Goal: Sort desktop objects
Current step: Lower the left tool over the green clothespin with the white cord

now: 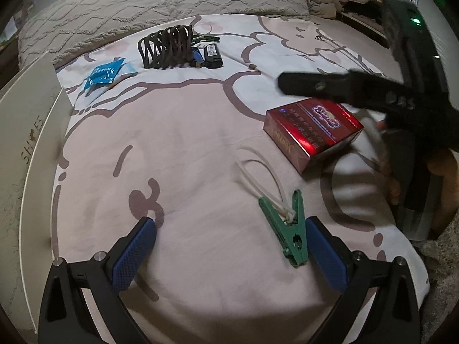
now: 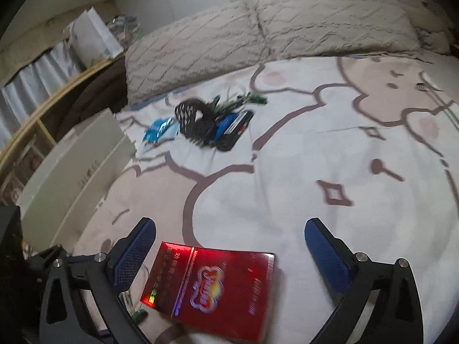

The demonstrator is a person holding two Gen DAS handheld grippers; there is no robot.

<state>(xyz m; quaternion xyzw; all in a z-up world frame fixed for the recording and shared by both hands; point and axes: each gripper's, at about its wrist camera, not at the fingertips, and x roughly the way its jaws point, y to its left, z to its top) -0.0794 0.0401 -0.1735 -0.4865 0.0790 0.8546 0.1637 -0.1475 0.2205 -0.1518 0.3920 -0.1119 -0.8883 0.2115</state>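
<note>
Lying flat on the bed sheet [image 1: 200, 143], label up, the red box [image 2: 212, 289] sits between the fingers of your right hand-held gripper [image 2: 229, 246], nearer the left finger; jaws spread wide, pads not pressing on it. No earlier frame to compare, so only that: box loose on the sheet, nothing gripped.

From the left wrist view the same red box [image 1: 311, 130] has your right hand-held gripper's black body above and right of it, blurred, your hand [image 1: 441, 183] wrapped on its handle.

Below-left of the red box lies the green clip [image 1: 287, 229] with a white cord loop [image 1: 264, 177] tied through it. Your left hand-held gripper [image 1: 229, 232] is wide too; the clip lies just inside its right finger, touching or almost, can't tell which. Not clamped.

Far up-left of the red box, by the pillows [image 1: 160, 3], is a cluster: dark wire rack [image 1: 166, 47] standing on the sheet, a black block [image 1: 212, 54] and something blue just right of it, partly behind the wires. A blue packet [image 1: 106, 73] lies left of that rack. A white shoe box [image 1: 31, 149] stands at the bed's left edge, well apart from the red box.

Right wrist view is motion-blurred; cluster detail is unreadable there.
</note>
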